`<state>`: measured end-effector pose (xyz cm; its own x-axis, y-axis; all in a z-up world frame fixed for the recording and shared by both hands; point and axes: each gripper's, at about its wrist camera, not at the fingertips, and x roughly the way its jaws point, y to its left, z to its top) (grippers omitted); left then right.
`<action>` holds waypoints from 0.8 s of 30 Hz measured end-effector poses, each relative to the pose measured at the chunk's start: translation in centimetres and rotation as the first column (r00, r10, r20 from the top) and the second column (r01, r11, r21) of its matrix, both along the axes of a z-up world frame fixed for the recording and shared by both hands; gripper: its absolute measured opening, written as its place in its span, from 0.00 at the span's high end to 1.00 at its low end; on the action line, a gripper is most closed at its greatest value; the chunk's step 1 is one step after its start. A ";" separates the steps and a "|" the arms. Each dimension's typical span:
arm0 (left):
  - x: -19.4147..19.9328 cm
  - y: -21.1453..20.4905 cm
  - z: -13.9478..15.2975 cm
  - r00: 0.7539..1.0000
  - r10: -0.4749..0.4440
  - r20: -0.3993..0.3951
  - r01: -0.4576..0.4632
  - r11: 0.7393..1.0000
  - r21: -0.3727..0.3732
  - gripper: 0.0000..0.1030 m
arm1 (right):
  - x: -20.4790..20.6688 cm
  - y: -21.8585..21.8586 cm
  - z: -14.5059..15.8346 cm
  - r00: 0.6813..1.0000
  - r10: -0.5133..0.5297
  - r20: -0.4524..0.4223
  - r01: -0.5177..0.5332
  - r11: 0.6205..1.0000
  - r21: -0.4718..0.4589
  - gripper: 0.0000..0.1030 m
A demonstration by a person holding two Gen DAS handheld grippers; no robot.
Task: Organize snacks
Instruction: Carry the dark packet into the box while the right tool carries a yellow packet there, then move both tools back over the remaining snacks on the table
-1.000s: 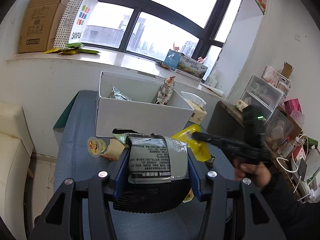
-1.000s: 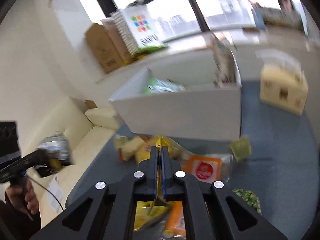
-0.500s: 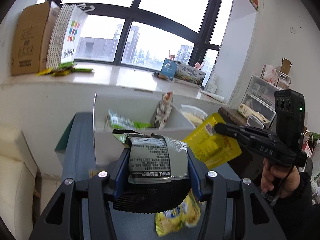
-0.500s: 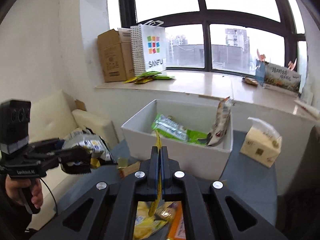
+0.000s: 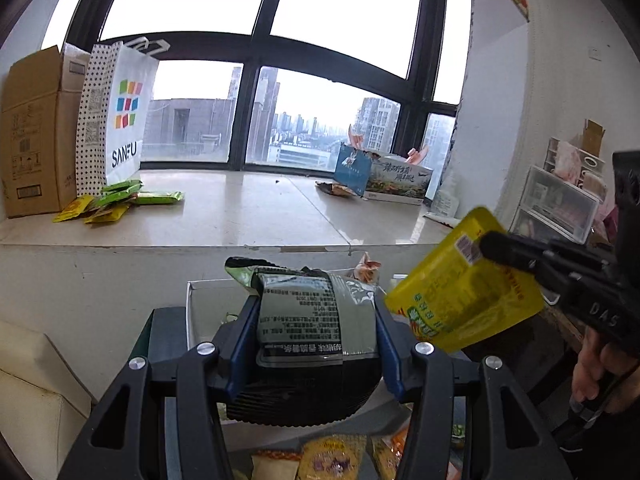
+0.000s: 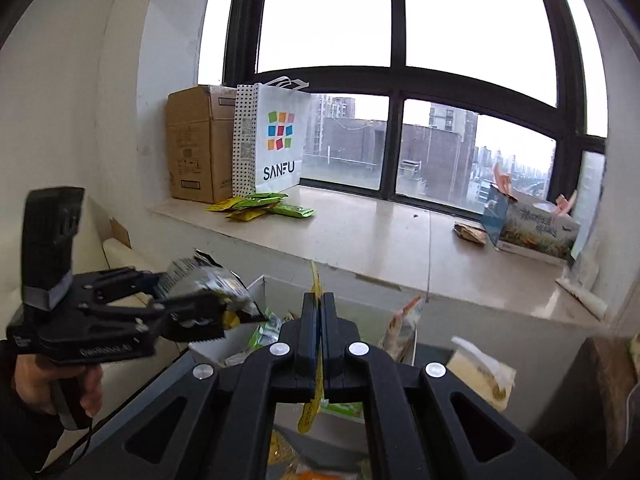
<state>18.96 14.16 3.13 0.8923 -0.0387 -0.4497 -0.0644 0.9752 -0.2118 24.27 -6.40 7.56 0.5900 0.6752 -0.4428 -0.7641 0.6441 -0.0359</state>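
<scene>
Your left gripper (image 5: 316, 320) is clamped on a puffy grey snack bag (image 5: 316, 312), held up over the white box (image 6: 256, 292). Your right gripper (image 6: 318, 332) is pressed tight on a flat yellow pouch (image 5: 460, 296), hanging beside it above the box.

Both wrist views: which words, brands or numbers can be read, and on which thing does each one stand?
"SANFU": white paper shopping bag with coloured squares on the stone windowsill.
"DAS": black right gripper, holding the yellow flat snack pouch.
Grey foil snack packet in the left gripper: Chinese print, too small to read.
Brown cardboard box, printed tissue box, yellow pouch: print too blurred.
</scene>
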 end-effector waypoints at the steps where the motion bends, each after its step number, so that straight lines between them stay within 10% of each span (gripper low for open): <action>1: 0.9 0.3 -0.2 1.000 0.002 -0.009 -0.002 1.000 -0.001 0.44 | 0.7 0.6 0.2 1.000 -0.009 0.007 0.009 1.000 -0.012 0.99; 8: 6.1 2.0 -2.7 0.994 0.051 -0.092 -0.052 0.999 -0.006 0.41 | 5.7 4.2 -0.4 0.999 -0.046 -0.014 0.045 0.996 -0.077 0.99; 10: 7.0 2.7 -3.8 0.987 0.086 -0.134 -0.088 0.996 -0.002 0.02 | 7.3 4.8 -1.2 0.997 -0.057 -0.058 0.051 0.995 -0.089 0.98; 12: 7.7 3.4 -4.7 0.978 0.107 -0.178 -0.115 0.993 -0.034 0.00 | 8.6 5.2 -2.0 0.993 -0.091 -0.076 0.083 0.991 -0.104 0.56; 13: 7.8 3.7 -5.0 0.975 0.104 -0.198 -0.118 0.991 -0.057 0.00 | 8.9 5.3 -2.4 0.991 -0.116 -0.073 0.106 0.987 -0.119 0.08; 14: 7.6 3.8 -5.3 0.975 0.090 -0.203 -0.108 0.991 -0.078 0.00 | 9.1 5.1 -2.7 0.989 -0.127 -0.072 0.119 0.987 -0.107 0.00; 24: 3.7 2.9 -3.9 0.984 0.098 -0.148 -0.101 0.995 -0.008 0.00 | 7.2 2.7 -2.9 0.987 -0.130 -0.098 0.127 0.991 -0.039 0.00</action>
